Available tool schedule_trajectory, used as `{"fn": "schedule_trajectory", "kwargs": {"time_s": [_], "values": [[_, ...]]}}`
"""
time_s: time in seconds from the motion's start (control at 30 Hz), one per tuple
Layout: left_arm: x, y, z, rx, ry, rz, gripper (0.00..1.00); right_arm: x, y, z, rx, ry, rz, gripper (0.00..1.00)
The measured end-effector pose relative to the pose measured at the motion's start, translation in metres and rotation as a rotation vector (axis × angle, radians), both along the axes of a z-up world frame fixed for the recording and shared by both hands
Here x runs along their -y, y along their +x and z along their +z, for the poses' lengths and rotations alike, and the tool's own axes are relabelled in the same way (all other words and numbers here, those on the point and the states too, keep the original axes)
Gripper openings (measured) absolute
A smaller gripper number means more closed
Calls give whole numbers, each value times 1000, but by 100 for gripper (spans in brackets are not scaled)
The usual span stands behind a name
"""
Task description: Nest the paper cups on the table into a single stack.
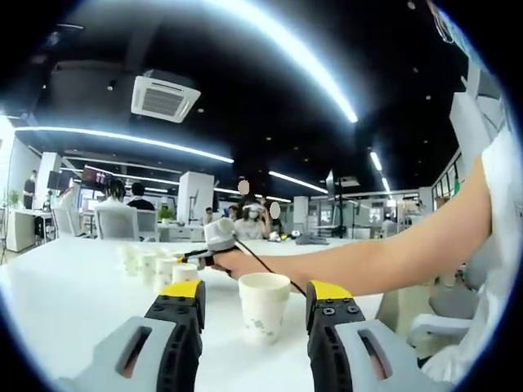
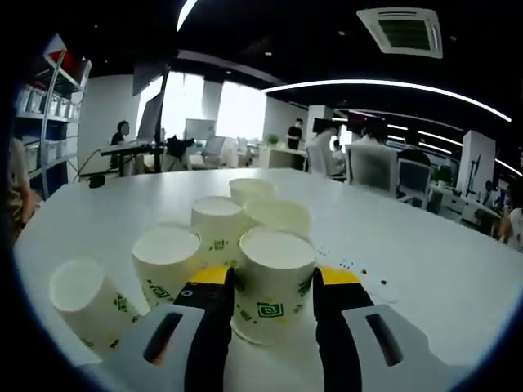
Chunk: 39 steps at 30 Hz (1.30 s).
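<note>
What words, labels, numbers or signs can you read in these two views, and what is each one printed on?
No text can be read in either view.
Green square marks on the paper cups: logo-like, too small and blurred to read.
Faint speckled print on the lone cup between the left gripper jaws: blurred.
Red sign on top of the shelving: unreadable.

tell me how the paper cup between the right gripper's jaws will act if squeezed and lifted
The paper cup looks thin-walled and empty, so it is probably very light and may dent under a hard squeeze. It stands upright among other cups, so a sideways nudge could tip it or its neighbours.
</note>
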<state>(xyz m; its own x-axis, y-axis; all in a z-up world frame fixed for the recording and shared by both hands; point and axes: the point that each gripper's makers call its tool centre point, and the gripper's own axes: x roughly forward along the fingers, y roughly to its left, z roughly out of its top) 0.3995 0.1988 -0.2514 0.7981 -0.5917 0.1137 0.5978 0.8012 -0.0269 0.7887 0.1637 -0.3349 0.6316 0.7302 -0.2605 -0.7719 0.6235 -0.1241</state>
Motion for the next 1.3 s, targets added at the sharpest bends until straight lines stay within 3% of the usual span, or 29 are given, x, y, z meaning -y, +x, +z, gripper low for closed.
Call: {"fn": "schedule_trajectory", "kwargs": {"time_s": [0.2, 0.37, 0.67, 0.77, 0.93, 1.17, 1.3], "values": [[0, 0, 0, -1, -7, -1, 52, 15, -17, 13, 22, 51, -11, 40], [3, 2, -2, -7, -26, -7, 52, 38, -31, 33, 45, 154, -22, 40], [11, -2, -2, -4, -39, -25, 52, 72, -100, 80, 81, 352, 26, 40], [12, -2, -3, -9, -41, -26, 51, 76, -126, 93, 136, 352, 44, 40], [12, -3, -5, -17, -45, -24, 49, 75, -193, 124, 228, 406, 99, 40], [26, -8, -3, -22, -51, -44, 45, 81, -279, 141, 269, 554, 145, 40], [35, -13, -1, -21, -64, -68, 44, 91, -314, 139, 247, 651, 148, 40]]}}
